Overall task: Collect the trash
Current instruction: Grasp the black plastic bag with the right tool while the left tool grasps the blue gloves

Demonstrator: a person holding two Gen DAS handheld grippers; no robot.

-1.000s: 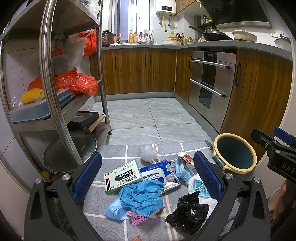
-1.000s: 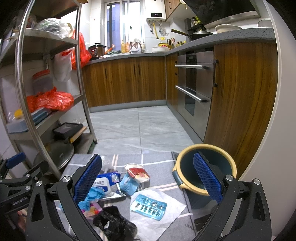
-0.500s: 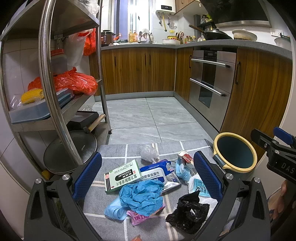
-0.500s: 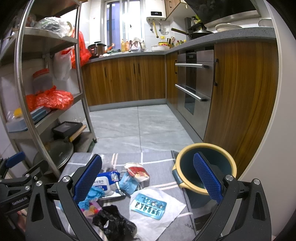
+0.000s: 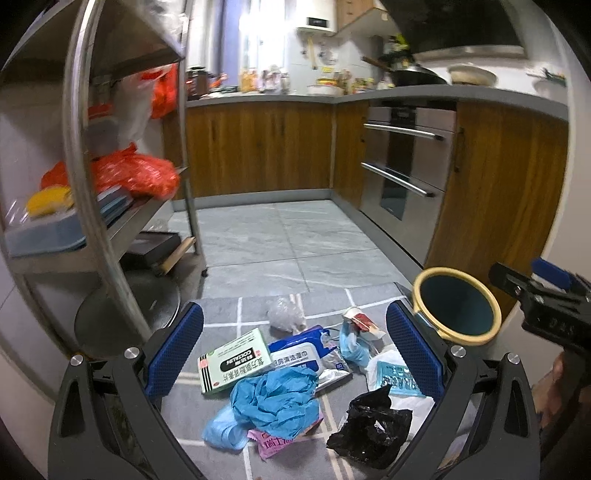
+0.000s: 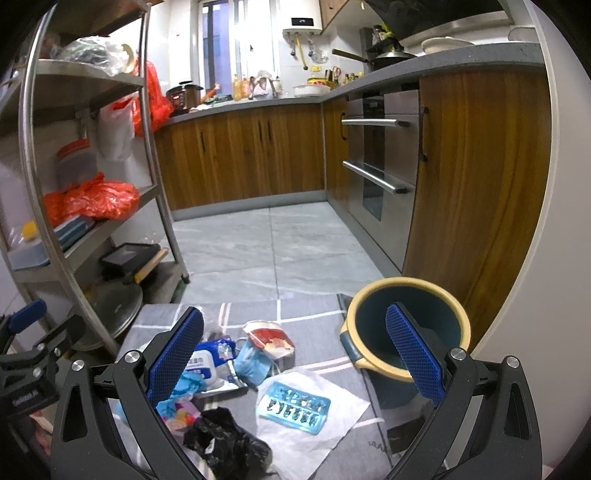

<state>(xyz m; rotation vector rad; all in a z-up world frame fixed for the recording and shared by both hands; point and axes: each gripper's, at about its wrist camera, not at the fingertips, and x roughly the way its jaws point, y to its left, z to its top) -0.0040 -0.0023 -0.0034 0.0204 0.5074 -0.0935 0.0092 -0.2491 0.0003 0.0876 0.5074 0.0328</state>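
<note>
Underfoot, trash point(image 5: 280, 395) litters a grey mat point(image 6: 317, 321) beside kitchen cabinets point(image 6: 251, 155).

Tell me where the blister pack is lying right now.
In the right wrist view the blister pack lies on a white tissue sheet, between the black plastic bag and the yellow-rimmed bin.

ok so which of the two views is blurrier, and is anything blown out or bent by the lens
Left wrist view: softer overall, with motion smear on the orange bags and the countertop clutter, and the window glares white. Right wrist view: sharper, the blister pack reads crisply, and the window is only mildly bright. Both views: fisheye bows the steel rack posts and darkens the corners.
</note>
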